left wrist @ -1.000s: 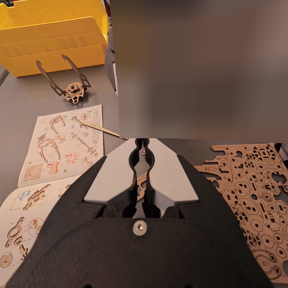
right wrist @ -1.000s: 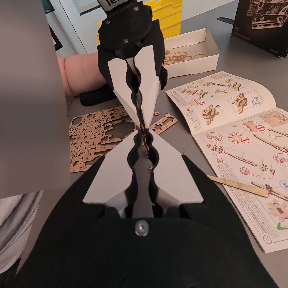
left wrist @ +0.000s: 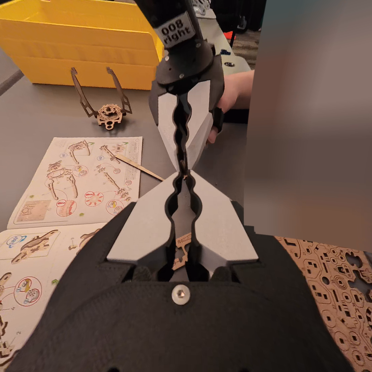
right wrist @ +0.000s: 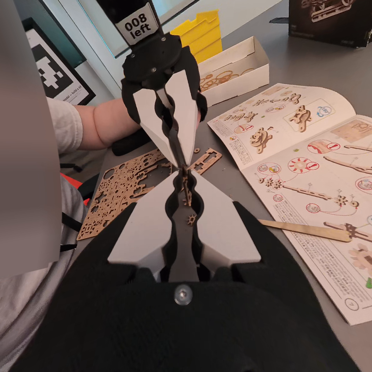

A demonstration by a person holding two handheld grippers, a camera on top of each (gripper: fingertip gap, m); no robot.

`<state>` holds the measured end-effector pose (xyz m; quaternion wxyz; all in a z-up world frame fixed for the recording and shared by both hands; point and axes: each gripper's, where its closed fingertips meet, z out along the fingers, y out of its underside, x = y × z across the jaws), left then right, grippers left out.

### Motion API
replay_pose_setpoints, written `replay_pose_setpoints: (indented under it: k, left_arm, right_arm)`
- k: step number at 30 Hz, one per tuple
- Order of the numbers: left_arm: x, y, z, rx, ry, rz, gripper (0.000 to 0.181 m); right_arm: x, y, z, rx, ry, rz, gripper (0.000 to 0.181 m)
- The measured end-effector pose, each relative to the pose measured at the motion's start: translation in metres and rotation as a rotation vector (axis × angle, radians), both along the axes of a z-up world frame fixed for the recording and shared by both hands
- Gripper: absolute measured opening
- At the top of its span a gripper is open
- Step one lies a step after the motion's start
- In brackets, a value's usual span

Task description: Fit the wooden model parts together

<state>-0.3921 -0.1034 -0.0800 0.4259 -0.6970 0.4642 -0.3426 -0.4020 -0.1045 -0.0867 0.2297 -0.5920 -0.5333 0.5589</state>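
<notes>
The left claw (left wrist: pixel 184 174) and the right claw (right wrist: pixel 183 174) meet tip to tip above the grey bench (left wrist: pixel 50 112), each pressed together on a small wooden part. In the right wrist view the right claw pinches a slim notched wooden strip (right wrist: pixel 186 191); its long axis runs from about 6 o'clock up to 12 o'clock, straight along the fingers, its far end at the tips where the left claw (right wrist: pixel 180 164) comes down from 12 o'clock. In the left wrist view a tiny wooden piece (left wrist: pixel 186 175) shows at the left claw's tips, touching the tips of the right claw (left wrist: pixel 182 165); its shape is too small to tell.

Below the tips, a loose wooden gear (right wrist: pixel 191 219) lies on the bench between the right claw's fingers. A punched plywood sheet (right wrist: pixel 118 189) lies at 9 o'clock, an open instruction booklet (right wrist: pixel 302 181) at 3 o'clock with a flat wooden stick (right wrist: pixel 304 231) across its near edge. A white box of rings (right wrist: pixel 237 80) sits at 1 o'clock. In the left wrist view a half-built wooden assembly (left wrist: pixel 108 114) with two dark arms stands at 11 o'clock before a yellow bin (left wrist: pixel 80 50).
</notes>
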Motion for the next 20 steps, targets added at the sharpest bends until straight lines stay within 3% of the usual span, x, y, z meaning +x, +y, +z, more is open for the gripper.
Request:
replay_pose_setpoints:
  k: [3, 8, 15, 17, 19, 20]
  left_arm:
    - [-0.002, 0.002, 0.003, -0.025, -0.032, 0.008, 0.005]
    - [-0.007, 0.005, -0.003, -0.069, -0.024, 0.022, 0.009]
    - [-0.001, -0.007, -0.024, -0.264, -0.013, -0.042, 0.031]
    - [0.008, -0.012, -0.021, -0.329, -0.068, -0.062, 0.025]
    - [0.012, -0.013, -0.015, -0.378, -0.128, -0.062, 0.002]
    - [0.013, -0.013, -0.012, -0.403, -0.154, -0.060, 0.002]
  right_arm:
    - [0.000, -0.003, -0.011, -0.026, -0.054, 0.028, 0.004]
    - [0.000, -0.004, -0.005, -0.097, -0.022, 0.038, 0.002]
    - [0.005, 0.007, 0.014, -0.272, 0.077, 0.029, 0.002]
    - [0.005, 0.010, 0.019, -0.313, 0.104, 0.020, 0.002]
    - [0.006, 0.014, 0.023, -0.365, 0.128, 0.011, 0.001]
    - [0.006, 0.015, 0.025, -0.391, 0.140, 0.008, 0.001]
